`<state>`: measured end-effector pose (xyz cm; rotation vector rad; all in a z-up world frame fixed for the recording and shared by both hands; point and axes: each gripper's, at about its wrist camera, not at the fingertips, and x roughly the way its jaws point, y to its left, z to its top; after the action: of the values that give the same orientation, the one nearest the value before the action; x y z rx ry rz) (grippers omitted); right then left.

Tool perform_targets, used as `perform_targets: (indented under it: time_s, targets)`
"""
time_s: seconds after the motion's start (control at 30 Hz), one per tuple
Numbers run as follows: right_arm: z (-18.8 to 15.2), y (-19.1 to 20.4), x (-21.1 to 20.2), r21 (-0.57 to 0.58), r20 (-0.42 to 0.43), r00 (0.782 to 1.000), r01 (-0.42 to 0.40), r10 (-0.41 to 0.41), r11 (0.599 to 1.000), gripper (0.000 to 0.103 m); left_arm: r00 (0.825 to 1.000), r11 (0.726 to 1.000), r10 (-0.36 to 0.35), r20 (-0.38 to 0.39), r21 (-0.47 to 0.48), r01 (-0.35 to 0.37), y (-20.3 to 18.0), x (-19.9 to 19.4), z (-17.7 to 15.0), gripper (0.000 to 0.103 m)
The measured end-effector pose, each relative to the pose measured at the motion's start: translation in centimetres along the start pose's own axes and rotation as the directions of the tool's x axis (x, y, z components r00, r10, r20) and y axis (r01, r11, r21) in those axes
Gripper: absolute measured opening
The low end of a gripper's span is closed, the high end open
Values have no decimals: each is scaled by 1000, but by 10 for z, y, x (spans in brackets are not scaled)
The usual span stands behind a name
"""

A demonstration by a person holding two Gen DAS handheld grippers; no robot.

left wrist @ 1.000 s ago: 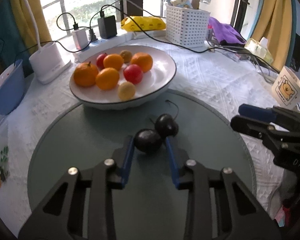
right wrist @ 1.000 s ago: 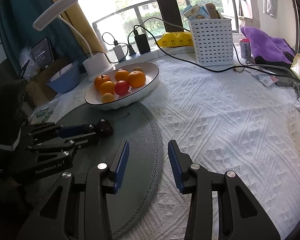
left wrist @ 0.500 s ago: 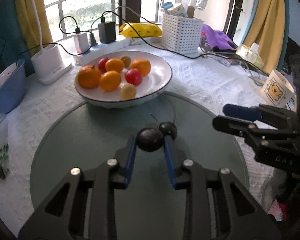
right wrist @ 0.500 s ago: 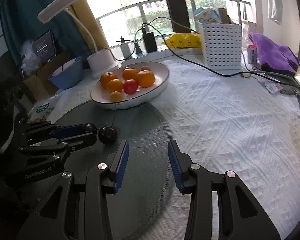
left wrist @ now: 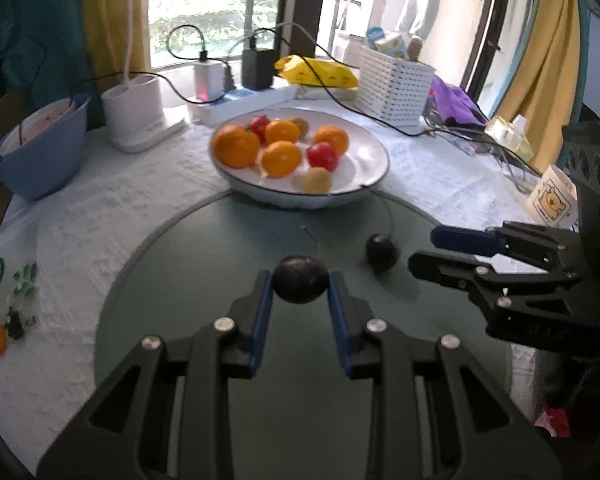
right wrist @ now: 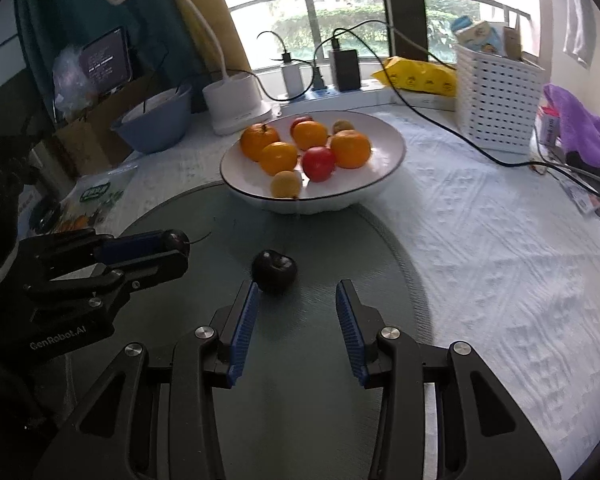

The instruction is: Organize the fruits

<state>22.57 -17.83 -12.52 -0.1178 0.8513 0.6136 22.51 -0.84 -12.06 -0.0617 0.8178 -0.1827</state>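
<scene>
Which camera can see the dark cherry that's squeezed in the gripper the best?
The left wrist view. The held cherry sits right in front, whole and close, pinched between the left gripper pads. The right wrist view shows only a sliver of it poking out past that gripper's fingers, seen from the side.

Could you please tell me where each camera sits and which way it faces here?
Left wrist: on the left tongs, facing the fruit bowl and window; its own fingers grip a cherry, right tongs alongside.
Right wrist: on the open right tongs, facing likewise; left tongs visible.
Shared: bowl, loose cherry, green mat.
</scene>
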Motion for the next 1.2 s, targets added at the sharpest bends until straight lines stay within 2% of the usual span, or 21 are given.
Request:
perform_targets:
  time_s: [0.53, 0.6, 0.73, 1.2]
  targets:
    - [12, 16, 33, 14, -62, 998, 26, -25, 1000, 43, 999, 999, 0, 37, -48, 2, 38, -8, -2, 29]
    - [13, 17, 34, 5, -63, 998, 28, -28, 1000, 42, 999, 999, -3, 38, -52, 5, 40, -8, -3, 29]
    - [14, 21, 37, -11, -64, 997, 36, -36, 999, 31, 999, 998, -9, 45, -55, 11, 41, -10, -3, 29]
    - [7, 30, 12, -28, -21, 1000, 12, -12, 1000, 31, 997, 1000, -4, 74, -26, 6, 24, -30, -6, 29]
